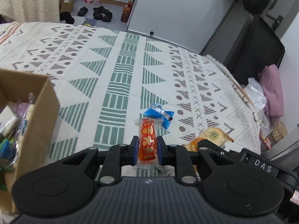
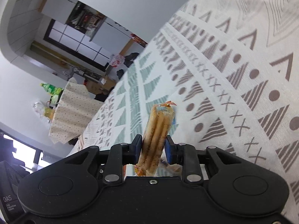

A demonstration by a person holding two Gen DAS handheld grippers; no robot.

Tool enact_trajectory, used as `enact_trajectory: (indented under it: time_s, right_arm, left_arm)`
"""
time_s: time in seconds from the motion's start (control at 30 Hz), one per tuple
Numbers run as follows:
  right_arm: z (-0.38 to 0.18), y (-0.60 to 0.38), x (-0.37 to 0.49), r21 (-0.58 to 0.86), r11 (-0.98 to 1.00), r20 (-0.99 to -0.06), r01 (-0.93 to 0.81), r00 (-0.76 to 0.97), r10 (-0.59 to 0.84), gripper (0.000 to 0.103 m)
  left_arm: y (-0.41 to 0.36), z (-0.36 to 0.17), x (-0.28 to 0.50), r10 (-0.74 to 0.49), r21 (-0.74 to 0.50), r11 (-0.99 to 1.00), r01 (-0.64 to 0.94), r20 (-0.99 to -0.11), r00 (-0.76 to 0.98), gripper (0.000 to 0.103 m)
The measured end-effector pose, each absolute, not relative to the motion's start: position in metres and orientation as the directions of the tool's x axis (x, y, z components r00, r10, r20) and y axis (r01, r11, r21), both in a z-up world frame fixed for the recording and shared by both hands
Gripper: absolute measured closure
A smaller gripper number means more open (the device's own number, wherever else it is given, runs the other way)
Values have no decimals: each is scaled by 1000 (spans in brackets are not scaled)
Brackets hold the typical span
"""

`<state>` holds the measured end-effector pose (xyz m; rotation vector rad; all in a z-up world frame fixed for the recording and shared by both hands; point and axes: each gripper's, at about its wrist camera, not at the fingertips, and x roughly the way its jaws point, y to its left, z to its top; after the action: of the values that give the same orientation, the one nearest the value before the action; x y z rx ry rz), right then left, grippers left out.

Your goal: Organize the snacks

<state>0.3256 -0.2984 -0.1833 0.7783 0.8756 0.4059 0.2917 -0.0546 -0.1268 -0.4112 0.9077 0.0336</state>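
Observation:
My left gripper [image 1: 147, 146] is shut on a red and orange snack packet [image 1: 148, 141], held above the patterned cloth. A blue snack packet [image 1: 159, 115] lies on the cloth just beyond it. A cardboard box [image 1: 37, 115] with several snacks inside stands at the left. My right gripper [image 2: 153, 146] is shut on a clear packet of round rice crackers [image 2: 158, 134], seen edge-on, tilted above the cloth. That cracker packet and the right gripper also show at the lower right of the left wrist view [image 1: 213, 136].
The cloth [image 1: 119, 71] covers a bed or table; its far edge and right edge drop off. Shoes [image 1: 101, 13] and a bottle lie on the floor beyond. A dark cabinet [image 1: 252, 43] and pink bedding [image 1: 272, 91] are at the right.

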Motion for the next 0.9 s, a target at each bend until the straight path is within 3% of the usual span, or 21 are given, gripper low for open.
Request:
enact_trajectory:
  time_s: [0.63, 0.9]
  right_arm:
    - [-112, -266, 280, 699, 702, -491, -135, 623, 609, 77]
    - [-107, -246, 268, 678, 719, -506, -156, 610, 610, 77]
  left_arm:
    - [-13, -71, 228, -73, -384, 881, -277, -687, 723, 88]
    - [7, -83, 227, -86, -376, 873, -312, -746, 660, 89]
